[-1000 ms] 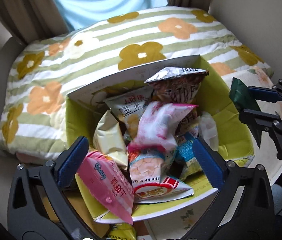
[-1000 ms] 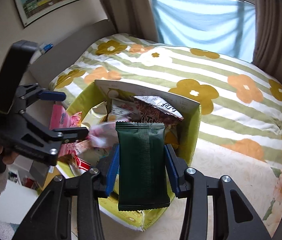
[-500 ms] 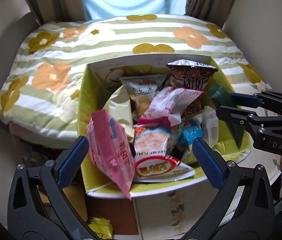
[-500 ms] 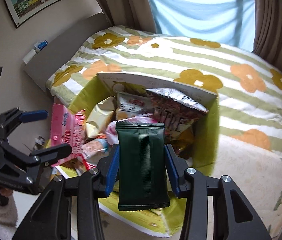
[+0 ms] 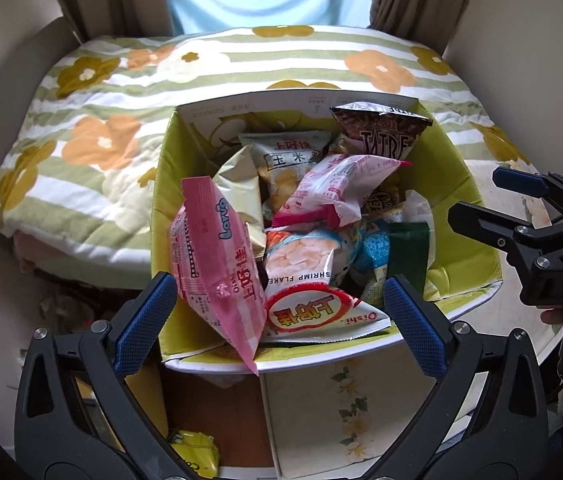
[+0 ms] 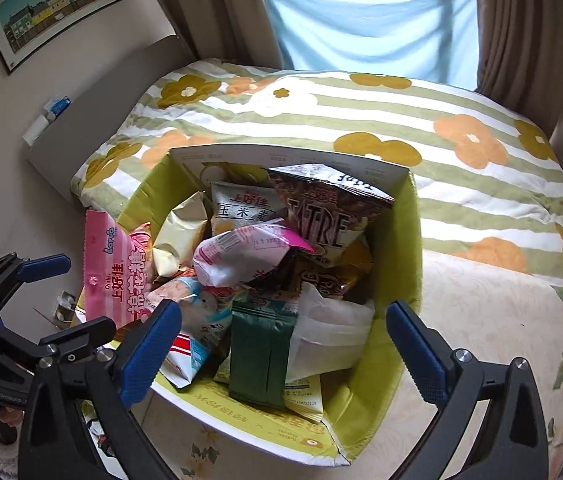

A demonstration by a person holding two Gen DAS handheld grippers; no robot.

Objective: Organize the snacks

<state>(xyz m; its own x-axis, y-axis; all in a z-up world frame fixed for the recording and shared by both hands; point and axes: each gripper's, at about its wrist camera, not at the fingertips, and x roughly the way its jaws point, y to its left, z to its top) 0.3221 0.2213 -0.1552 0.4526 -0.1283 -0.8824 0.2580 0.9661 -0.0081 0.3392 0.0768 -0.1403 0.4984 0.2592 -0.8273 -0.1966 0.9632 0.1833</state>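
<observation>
**Green packet let go into the snack box, pink bag next in line**

The right gripper (image 6: 283,354) has its jaws opening, spread wide at the bottom of its own view with nothing pressed between the blue pads. Directly beyond the gap lies the dark green packet (image 6: 259,354), resting free in the near part of the yellow-green box (image 6: 399,280) among the other snacks. The left gripper (image 5: 277,318) also stands wide apart and holds nothing; the pink bag (image 5: 217,256) leans over the box's near-left rim, between its jaws but, as far as I can tell, touched by neither pad.

Judging from this, the step in hand is dropping snacks into the box, and the green packet's release looks just done. The next move probably calls for the left jaws to close on the pink bag, or nudge it, so it goes fully inside rather than tipping out over the rim.

Readable writing: "Oishi" and "SHRIMP FLAKE" on the red-and-white bag (image 5: 313,304) at the lower centre of the left view, "TATRE"-like lettering on the brown bag (image 5: 381,136) at the far wall, Chinese characters on the pink bag and on the pale corn snack bag (image 5: 287,156). The box sits at the edge of a flowered, striped bed quilt (image 5: 93,128) that fills the upper frame.
</observation>
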